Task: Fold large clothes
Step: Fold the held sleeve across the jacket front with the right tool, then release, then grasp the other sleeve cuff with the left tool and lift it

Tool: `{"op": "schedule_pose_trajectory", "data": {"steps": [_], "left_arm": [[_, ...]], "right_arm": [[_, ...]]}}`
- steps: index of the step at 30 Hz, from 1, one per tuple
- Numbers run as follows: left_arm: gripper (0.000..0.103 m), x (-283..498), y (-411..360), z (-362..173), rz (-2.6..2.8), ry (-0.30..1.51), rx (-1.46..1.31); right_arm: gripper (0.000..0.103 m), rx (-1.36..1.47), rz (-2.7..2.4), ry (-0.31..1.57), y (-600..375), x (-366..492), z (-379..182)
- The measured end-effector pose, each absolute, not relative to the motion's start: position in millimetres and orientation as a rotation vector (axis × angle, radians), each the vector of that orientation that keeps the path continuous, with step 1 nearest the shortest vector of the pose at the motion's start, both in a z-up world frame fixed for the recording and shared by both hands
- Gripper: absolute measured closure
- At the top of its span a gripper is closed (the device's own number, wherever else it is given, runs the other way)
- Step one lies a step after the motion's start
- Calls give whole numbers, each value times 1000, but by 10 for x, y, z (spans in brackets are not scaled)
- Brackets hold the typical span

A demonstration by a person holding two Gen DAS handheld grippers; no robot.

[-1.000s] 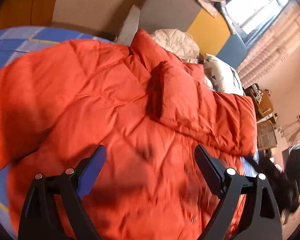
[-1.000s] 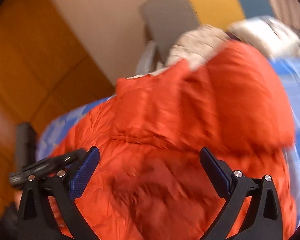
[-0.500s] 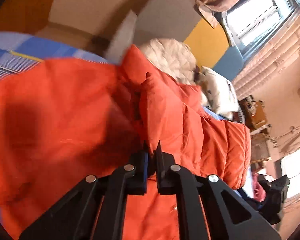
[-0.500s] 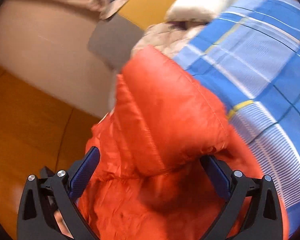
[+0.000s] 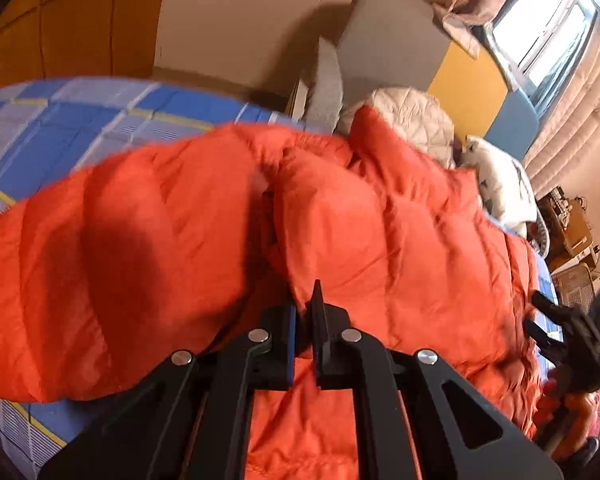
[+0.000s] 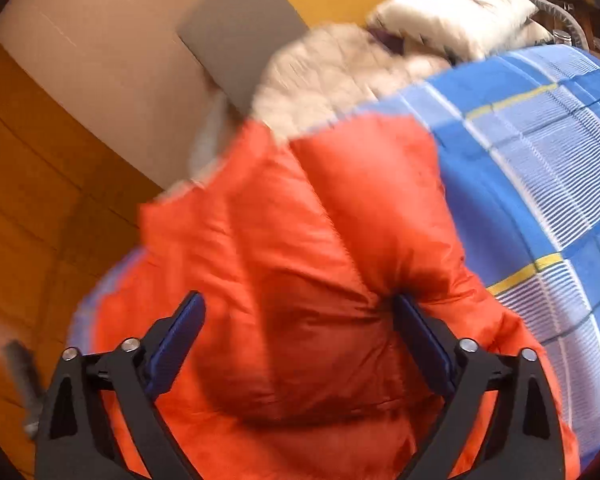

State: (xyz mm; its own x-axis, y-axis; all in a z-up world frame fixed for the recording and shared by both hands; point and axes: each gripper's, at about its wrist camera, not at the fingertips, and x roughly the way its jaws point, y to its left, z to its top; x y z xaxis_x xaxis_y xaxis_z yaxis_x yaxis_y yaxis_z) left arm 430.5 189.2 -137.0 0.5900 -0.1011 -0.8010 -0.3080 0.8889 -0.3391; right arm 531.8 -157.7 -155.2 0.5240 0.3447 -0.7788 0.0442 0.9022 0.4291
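Orange quilted puffer jacket (image 5: 400, 232), rumpled and puffy, sprawls across the blue plaid bed sheet (image 5: 60, 128); its upper end touches a beige quilted garment (image 5: 416, 120).

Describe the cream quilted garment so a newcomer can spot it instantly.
Start at the bed with the blue plaid sheet. At its head end, past the orange puffer jacket, lies the cream quilted garment, in front of a grey panel. Unlike the smooth white pillow beside it, it has stitched diamond quilting.

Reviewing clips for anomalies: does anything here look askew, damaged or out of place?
Nothing damaged or spilled. The orange down jacket lies rumpled on the blue plaid bedsheet, as expected mid-fold. The beige quilted garment is bunched by the pillow.
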Motion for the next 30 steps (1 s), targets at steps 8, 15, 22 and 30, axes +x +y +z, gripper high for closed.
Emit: {"op": "schedule_pose_trajectory", "data": {"steps": [8, 15, 22, 30], "left_arm": [[42, 3951, 2133, -1268, 182, 885, -450], [42, 2859, 2729, -1155, 228, 810, -667], [43, 1676, 3431, -1349, 484, 746, -823], [43, 1115, 4261, -1811, 716, 603, -1135]], "right_arm": [[11, 267, 117, 991, -1278, 5148, -1442], [11, 177, 219, 963, -775, 4359, -1248], [11, 132, 352, 973, -308, 3743, -1194], [11, 46, 513, 967, -93, 3149, -1043]]}}
